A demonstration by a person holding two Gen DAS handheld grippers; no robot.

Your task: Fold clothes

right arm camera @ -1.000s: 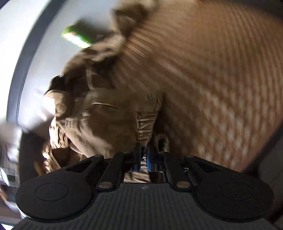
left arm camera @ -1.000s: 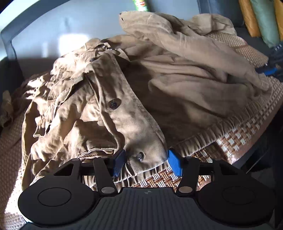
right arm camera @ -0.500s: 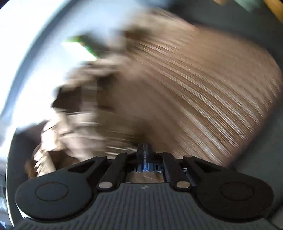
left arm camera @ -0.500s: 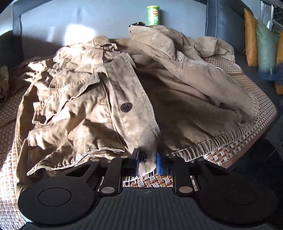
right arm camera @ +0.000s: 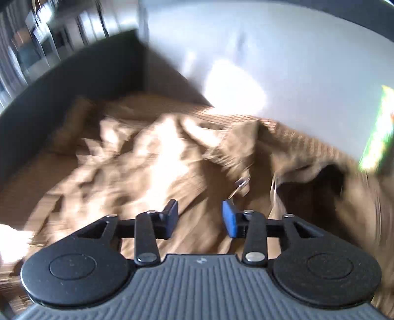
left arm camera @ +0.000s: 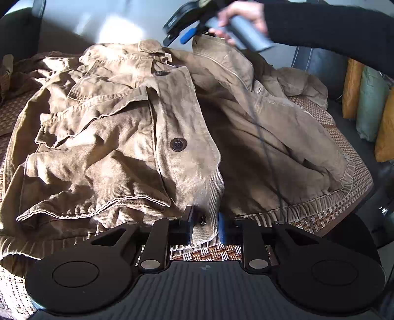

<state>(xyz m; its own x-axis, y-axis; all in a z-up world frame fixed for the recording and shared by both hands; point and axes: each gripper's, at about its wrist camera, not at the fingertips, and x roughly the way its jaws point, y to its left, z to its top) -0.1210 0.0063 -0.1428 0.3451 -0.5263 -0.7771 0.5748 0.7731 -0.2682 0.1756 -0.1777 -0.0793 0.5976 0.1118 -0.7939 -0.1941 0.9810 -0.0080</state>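
Observation:
A crumpled tan jacket [left arm camera: 128, 137] lies spread on a woven mat [left arm camera: 349, 142] on a sofa, with its front panel folded over and its dark buttons showing. My left gripper [left arm camera: 205, 227] is at the near hem, shut on the front panel's bottom corner beside a snap. In the left wrist view my right gripper [left arm camera: 183, 29], held by a hand in a black sleeve, hovers over the collar at the far side. In its own blurred view the right gripper [right arm camera: 199, 219] hangs above the jacket [right arm camera: 152, 172]; its jaws are opening and nothing is between them.
The grey sofa back [left arm camera: 103, 22] rises behind the jacket, and a dark armrest [right arm camera: 73, 81] stands to the left. Orange and green cushions [left arm camera: 369, 108] stand at the right. A green can [right arm camera: 376, 137] sits by the backrest. The mat's front edge drops off close to my left gripper.
My left gripper closed on the hem corner and lifted it slightly. My right gripper let go of the cloth it was holding, swung across to the collar and opened.

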